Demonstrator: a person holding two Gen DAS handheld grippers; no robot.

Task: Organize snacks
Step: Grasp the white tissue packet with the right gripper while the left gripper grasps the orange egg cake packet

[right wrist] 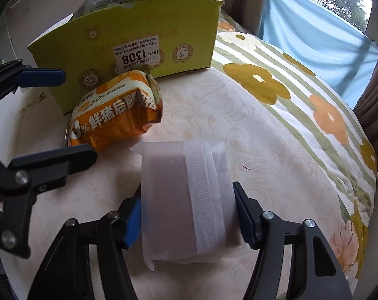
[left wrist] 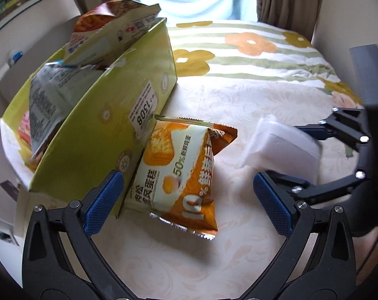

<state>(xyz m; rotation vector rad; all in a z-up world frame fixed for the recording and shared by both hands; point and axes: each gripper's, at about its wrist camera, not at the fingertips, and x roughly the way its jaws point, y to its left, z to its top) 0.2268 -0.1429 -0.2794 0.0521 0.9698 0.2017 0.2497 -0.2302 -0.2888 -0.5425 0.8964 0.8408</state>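
A green cardboard box [left wrist: 93, 135] holding several snack bags stands on the bed; it also shows in the right wrist view [right wrist: 139, 47]. An orange cake packet [left wrist: 181, 172] leans against the box's front wall; it also shows in the right wrist view [right wrist: 119, 117]. My left gripper [left wrist: 186, 202] is open, its fingers on either side of the orange packet's near end, not touching it. My right gripper [right wrist: 187, 212] is shut on a white translucent snack packet [right wrist: 186, 200], held just above the bed; from the left wrist view the packet [left wrist: 281, 147] shows to the right of the orange one.
The bed has a cream patterned cover [right wrist: 239, 115] and a flowered striped quilt [left wrist: 251, 47] at the far side. Curtains and a window [right wrist: 321, 30] lie beyond. A white shelf [left wrist: 6, 80] stands left of the box.
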